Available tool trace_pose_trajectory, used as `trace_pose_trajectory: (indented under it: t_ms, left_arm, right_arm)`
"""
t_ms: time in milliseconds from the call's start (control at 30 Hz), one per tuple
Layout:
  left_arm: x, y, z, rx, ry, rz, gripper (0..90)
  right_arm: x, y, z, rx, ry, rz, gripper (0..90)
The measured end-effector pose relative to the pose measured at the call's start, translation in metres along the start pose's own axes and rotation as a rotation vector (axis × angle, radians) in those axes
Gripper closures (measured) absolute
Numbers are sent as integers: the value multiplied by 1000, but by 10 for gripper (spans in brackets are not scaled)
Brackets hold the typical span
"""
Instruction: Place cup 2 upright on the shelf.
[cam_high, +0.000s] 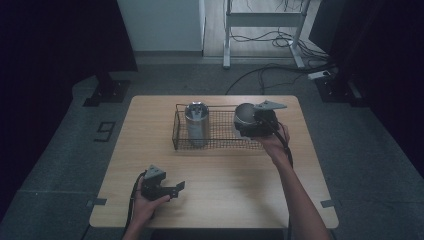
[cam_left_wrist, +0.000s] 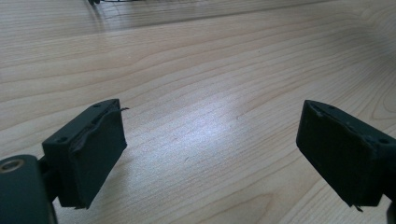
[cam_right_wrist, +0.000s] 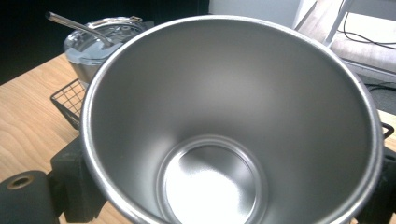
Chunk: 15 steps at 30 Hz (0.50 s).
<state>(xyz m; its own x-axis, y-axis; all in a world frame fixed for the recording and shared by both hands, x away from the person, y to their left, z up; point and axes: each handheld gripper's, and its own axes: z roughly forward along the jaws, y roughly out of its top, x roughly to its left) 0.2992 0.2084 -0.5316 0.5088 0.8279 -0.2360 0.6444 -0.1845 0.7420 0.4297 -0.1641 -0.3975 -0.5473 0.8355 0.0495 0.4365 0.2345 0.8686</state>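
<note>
My right gripper is shut on an open steel cup, held tilted above the right end of a black wire basket. In the right gripper view the cup's shiny empty inside faces me, with a black jaw at each side of its wall. A second steel tumbler with a clear lid and a metal straw stands upright in the basket's left end. My left gripper rests low at the table's front left, open, with bare wood between its jaws.
The wooden table has free room in front of the basket. The basket's corner lies just left of the held cup. Beyond the table are a desk frame and floor cables.
</note>
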Motion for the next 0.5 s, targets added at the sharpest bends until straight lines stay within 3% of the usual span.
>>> trace_pose_trajectory:
  t_ms: [500]
  left_arm:
    - [3,-1,-2,-1,2,-2,81]
  right_arm:
    - [-16,6,20,21,-17,24,78]
